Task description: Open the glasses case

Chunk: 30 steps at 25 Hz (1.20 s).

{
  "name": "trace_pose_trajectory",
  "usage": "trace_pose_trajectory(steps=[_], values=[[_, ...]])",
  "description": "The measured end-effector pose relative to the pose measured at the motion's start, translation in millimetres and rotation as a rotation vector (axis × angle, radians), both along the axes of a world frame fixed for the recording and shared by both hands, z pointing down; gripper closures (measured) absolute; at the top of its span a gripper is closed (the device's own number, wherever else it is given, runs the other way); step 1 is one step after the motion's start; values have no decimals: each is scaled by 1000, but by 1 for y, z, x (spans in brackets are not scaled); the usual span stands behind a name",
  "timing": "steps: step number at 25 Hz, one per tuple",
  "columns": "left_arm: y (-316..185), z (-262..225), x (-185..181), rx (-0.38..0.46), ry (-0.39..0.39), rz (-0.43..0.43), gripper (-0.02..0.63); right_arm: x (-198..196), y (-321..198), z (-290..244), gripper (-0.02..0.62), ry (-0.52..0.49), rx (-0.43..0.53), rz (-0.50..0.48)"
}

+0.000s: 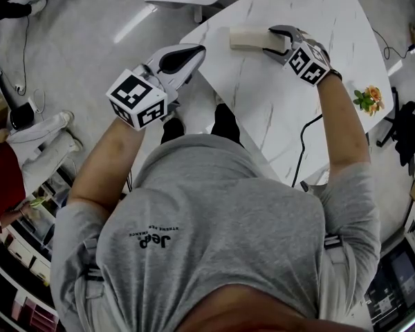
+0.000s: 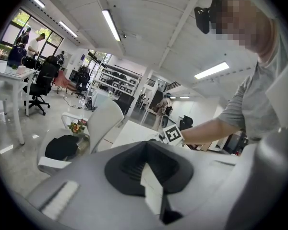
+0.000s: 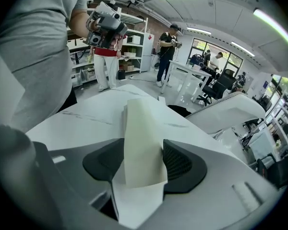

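A cream glasses case (image 1: 245,38) lies closed on the white marble table (image 1: 283,109), near its far edge. My right gripper (image 1: 275,41) reaches down over the case's right end. In the right gripper view the case (image 3: 141,123) stands between the two dark pads (image 3: 182,164) and fills the gap, touching both, so the right gripper (image 3: 144,145) is shut on it. My left gripper (image 1: 194,52) hangs in the air off the table's left edge, well apart from the case. In the left gripper view, the left gripper (image 2: 146,145) has its jaws together with nothing between them.
A black cable (image 1: 304,144) runs across the table's near right part. A small bunch of flowers (image 1: 369,99) sits at the right, past the table's edge. A white chair (image 2: 103,121) stands beyond the table. A person (image 3: 167,47) stands among shelves and desks in the background.
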<state>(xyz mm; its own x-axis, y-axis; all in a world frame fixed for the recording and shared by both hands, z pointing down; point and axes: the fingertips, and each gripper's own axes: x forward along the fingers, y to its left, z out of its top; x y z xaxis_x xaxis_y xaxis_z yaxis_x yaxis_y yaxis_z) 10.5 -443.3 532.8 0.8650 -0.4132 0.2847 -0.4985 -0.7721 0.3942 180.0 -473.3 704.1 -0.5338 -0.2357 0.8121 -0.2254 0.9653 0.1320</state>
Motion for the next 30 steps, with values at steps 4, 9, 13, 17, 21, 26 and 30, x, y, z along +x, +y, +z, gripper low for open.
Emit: trace_pose_trajectory(steps=[4, 9, 13, 17, 21, 26, 30], values=[[1, 1, -1, -3, -5, 5, 574, -1, -1, -5, 361, -12, -24, -9], [-2, 1, -2, 1, -3, 2, 574, -2, -3, -12, 398, -25, -32, -16], [-3, 1, -3, 3, -4, 3, 574, 0, -13, -20, 478, -57, -6, 22], [-5, 2, -4, 4, -4, -1, 574, 5, -27, -24, 517, -58, 36, 64], [-7, 0, -6, 9, -3, -5, 574, 4, -40, -35, 535, -65, 61, 93], [-10, 2, -10, 8, -5, -16, 574, 6, -58, -30, 537, -56, 87, 143], [-12, 3, -14, 6, -5, -22, 574, 5, -72, -29, 535, -37, 109, 154]])
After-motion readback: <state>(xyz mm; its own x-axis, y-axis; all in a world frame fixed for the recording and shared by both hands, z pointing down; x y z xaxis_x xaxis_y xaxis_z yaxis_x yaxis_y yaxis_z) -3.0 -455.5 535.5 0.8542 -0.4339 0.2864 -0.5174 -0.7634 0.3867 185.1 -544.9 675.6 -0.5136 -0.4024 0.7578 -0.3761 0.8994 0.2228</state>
